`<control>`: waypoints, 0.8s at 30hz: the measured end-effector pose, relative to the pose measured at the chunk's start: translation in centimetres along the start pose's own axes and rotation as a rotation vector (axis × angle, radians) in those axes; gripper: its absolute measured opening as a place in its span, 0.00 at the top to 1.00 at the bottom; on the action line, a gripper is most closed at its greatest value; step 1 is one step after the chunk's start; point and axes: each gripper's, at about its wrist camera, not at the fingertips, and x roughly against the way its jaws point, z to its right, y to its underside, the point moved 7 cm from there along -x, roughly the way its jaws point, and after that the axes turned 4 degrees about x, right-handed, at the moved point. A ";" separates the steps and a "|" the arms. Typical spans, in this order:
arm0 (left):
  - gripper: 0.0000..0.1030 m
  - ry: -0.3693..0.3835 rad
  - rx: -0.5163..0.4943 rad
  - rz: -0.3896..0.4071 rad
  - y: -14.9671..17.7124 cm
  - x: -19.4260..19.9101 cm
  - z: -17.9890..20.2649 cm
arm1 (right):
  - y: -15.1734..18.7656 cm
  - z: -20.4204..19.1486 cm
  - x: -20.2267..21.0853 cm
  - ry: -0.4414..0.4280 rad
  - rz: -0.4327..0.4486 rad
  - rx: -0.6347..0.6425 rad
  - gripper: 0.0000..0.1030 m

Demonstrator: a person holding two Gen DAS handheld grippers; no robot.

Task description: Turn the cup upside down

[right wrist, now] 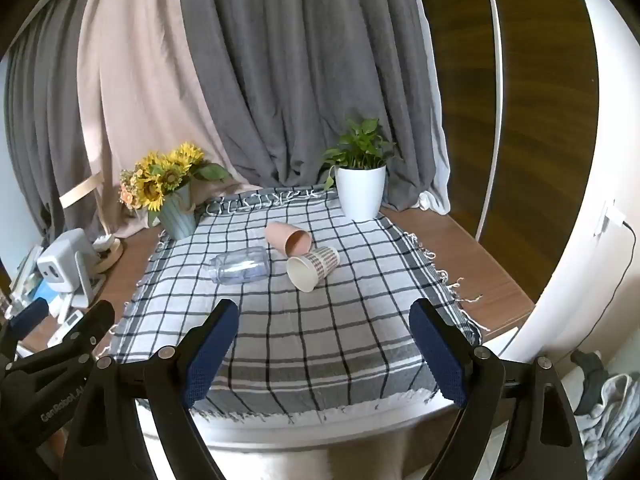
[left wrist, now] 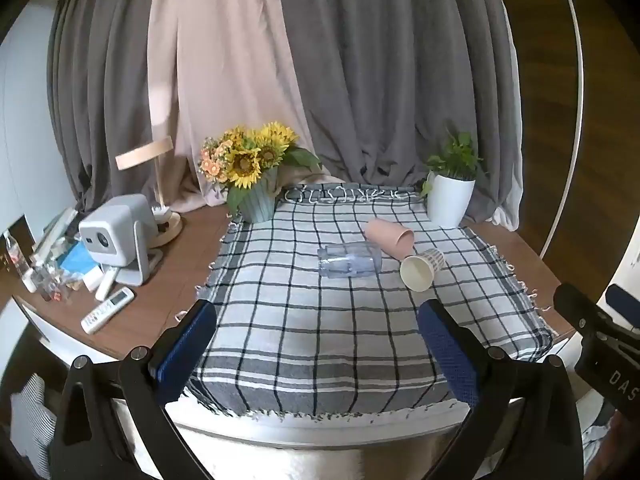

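Note:
Three cups lie on their sides on a checked cloth: a clear plastic cup, a pink cup, and a patterned paper cup with its white mouth facing me. My left gripper is open and empty, above the cloth's near edge. My right gripper is open and empty, also short of the cups. The right gripper also shows at the right edge of the left wrist view, and the left gripper at the left edge of the right wrist view.
A sunflower pot stands at the cloth's back left, a white plant pot at the back right. A grey projector, a remote and clutter sit on the table's left. Curtains hang behind.

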 end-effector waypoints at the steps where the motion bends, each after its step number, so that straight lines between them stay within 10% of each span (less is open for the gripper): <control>1: 0.00 0.002 0.005 -0.004 0.0 0.0 0.0 | 0.0 0.0 0.0 -0.003 -0.001 -0.008 0.15; 24: 0.00 0.012 0.019 -0.004 -0.7 0.9 -0.4 | -0.2 -0.2 0.6 -0.012 0.001 -0.011 0.15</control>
